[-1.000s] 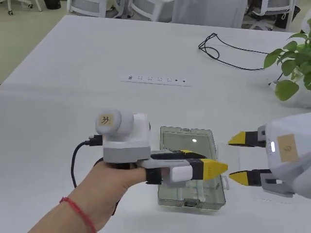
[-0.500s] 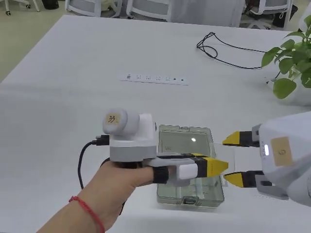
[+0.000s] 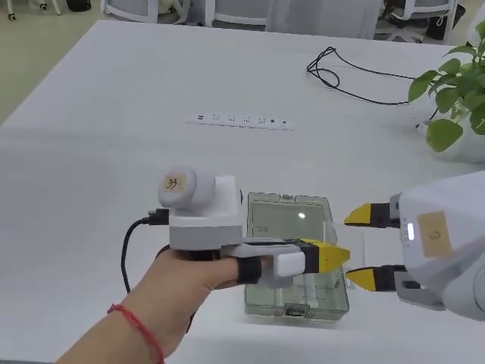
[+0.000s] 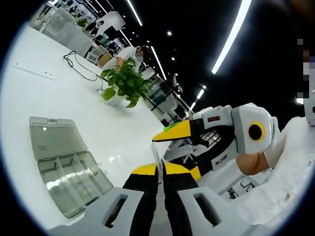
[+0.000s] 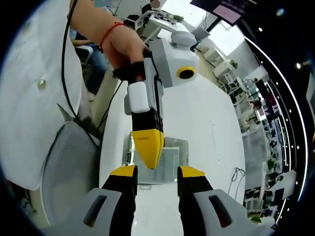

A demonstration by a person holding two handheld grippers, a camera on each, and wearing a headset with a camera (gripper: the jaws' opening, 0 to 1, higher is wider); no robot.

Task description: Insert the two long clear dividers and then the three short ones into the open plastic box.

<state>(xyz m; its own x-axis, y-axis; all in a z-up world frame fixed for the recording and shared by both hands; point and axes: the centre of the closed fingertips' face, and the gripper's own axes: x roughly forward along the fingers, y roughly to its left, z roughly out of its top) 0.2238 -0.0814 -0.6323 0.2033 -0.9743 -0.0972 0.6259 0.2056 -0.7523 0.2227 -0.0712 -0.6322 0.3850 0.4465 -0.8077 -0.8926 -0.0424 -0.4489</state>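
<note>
My left tongs (image 3: 342,256) have a white-and-grey housing and black jaws with yellow tips. On top of them is a round tan sticker (image 3: 174,184) with a dark mark. A black cable (image 3: 123,254) leaves the rear of the left tongs, and a red string bracelet (image 3: 135,331) circles the wrist behind them. Facing the left tongs, my right tongs (image 3: 352,249) are white with a square tan label (image 3: 433,233) and yellow-tipped jaws. I wear a white buttoned garment (image 5: 27,98).

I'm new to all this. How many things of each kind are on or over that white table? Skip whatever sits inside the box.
Grippers: 2, the left gripper and the right gripper
Clear divider, held in the left gripper: 1
Open plastic box: 1
Power strip: 1
Loose black cable: 1
Potted plant: 1
Total: 7
</note>
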